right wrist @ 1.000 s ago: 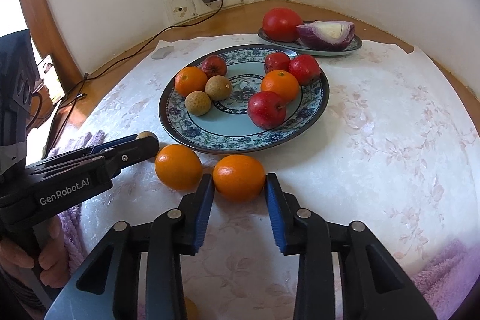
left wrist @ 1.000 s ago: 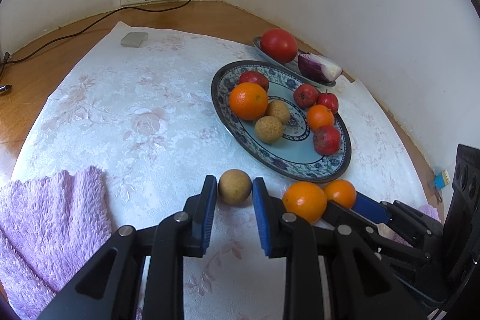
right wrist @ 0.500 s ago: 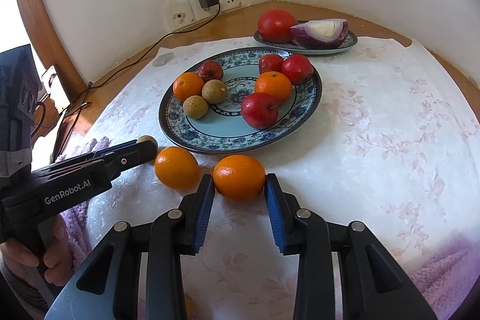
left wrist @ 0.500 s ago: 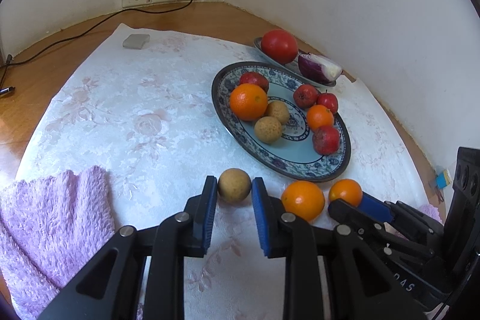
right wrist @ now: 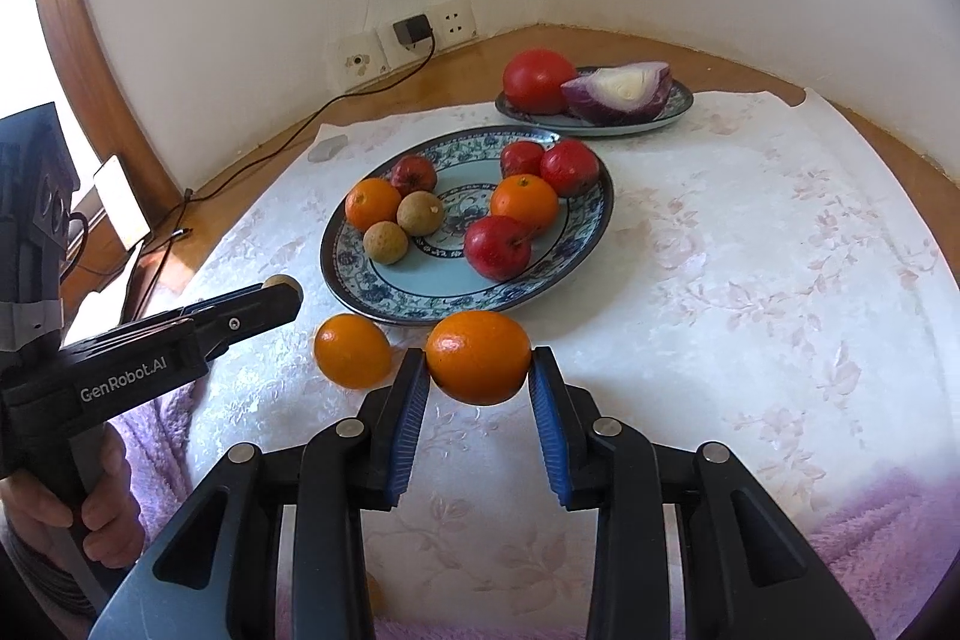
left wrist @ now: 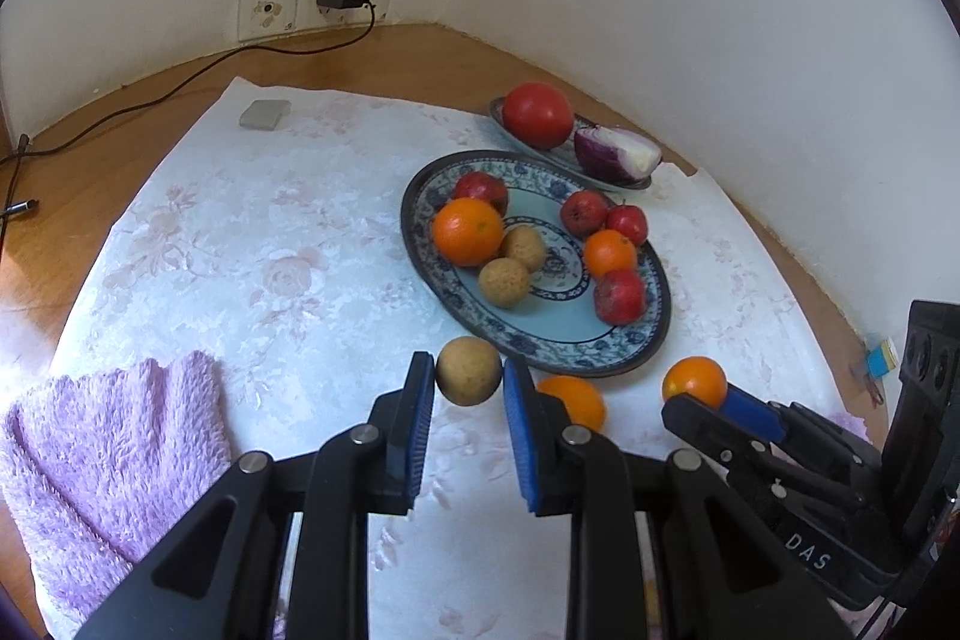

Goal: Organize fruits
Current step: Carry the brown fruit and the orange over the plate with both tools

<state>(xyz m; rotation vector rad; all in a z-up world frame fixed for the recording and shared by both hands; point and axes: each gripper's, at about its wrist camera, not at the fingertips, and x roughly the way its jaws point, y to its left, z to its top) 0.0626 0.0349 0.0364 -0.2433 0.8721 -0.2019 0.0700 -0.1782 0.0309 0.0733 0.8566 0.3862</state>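
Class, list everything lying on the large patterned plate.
On the large patterned plate: two oranges, four red fruits and two brown round fruits. Whatever lies hidden behind them cannot be seen.

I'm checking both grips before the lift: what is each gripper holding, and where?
The left gripper pinches the brown fruit across its sides. The right gripper clamps an orange across its widest part.
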